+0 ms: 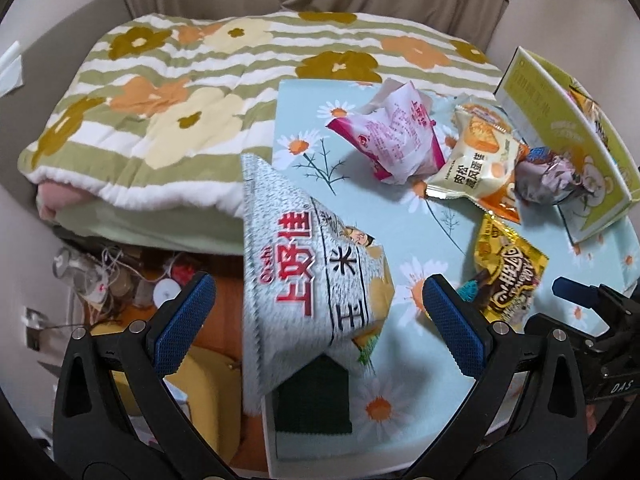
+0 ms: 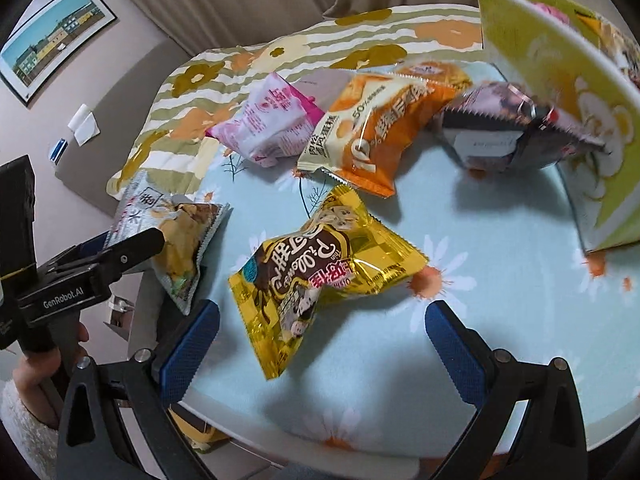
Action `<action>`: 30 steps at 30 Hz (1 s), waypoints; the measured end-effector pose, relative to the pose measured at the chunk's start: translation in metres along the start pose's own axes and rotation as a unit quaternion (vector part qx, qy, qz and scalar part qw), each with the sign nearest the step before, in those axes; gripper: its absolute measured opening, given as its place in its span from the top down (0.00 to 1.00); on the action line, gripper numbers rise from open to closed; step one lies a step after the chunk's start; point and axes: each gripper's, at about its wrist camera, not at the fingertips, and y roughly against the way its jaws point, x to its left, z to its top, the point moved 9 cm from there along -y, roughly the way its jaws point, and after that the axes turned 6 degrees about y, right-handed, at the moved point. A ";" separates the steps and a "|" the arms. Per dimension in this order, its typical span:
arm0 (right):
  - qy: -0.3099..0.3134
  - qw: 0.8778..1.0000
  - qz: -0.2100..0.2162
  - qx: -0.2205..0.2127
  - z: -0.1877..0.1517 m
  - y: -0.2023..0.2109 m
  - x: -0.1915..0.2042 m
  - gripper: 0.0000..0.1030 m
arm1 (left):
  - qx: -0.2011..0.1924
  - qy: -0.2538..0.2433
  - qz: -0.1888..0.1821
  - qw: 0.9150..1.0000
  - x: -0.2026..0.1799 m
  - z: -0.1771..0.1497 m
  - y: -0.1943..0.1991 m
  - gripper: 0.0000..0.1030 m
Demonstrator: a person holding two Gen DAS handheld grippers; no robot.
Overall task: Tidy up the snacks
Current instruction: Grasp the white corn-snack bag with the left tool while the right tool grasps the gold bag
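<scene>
A shiny gold-and-brown foil snack packet [image 2: 320, 276] lies mid-frame on the pale blue daisy-print tablecloth [image 2: 500, 248], between the spread, empty blue pads of the right gripper [image 2: 322, 344]. The left gripper [image 1: 316, 312], jaws wide apart, straddles a grey-white rice-cracker bag [image 1: 308, 280] at the table's left edge.

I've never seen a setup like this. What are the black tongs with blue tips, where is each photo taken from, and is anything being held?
There is no robot: a person holds one two-finger gripper in each hand. Each picture comes from a fisheye camera on a gripper, looking out along its blue-padded fingers.

In the left view, the open left gripper has a white rice-cracker bag between its pads, not clamped. In the right view, the open right gripper faces a gold snack bag.

On the daisy-print table also lie a pink packet, an orange cake packet and a purple packet, beside a yellow-green box. Nothing is held.
</scene>
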 end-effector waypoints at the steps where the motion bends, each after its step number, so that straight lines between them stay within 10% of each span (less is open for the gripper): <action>1: -0.002 1.000 0.001 -0.001 0.000 -0.003 0.000 0.01 | -0.001 -0.006 0.004 1.000 -0.002 0.001 -0.004 0.01; 8: 0.000 1.000 -0.005 -0.008 0.006 -0.017 0.005 0.01 | -0.015 -0.034 0.036 0.999 -0.006 0.007 -0.015 0.06; 13: 0.003 1.000 -0.010 -0.004 0.011 -0.026 0.007 0.01 | 0.007 -0.035 0.034 0.999 -0.003 0.004 -0.025 0.30; 30: 0.021 0.999 -0.028 -0.006 0.019 -0.041 0.013 0.01 | -0.007 -0.020 0.014 1.000 -0.002 0.010 -0.008 0.35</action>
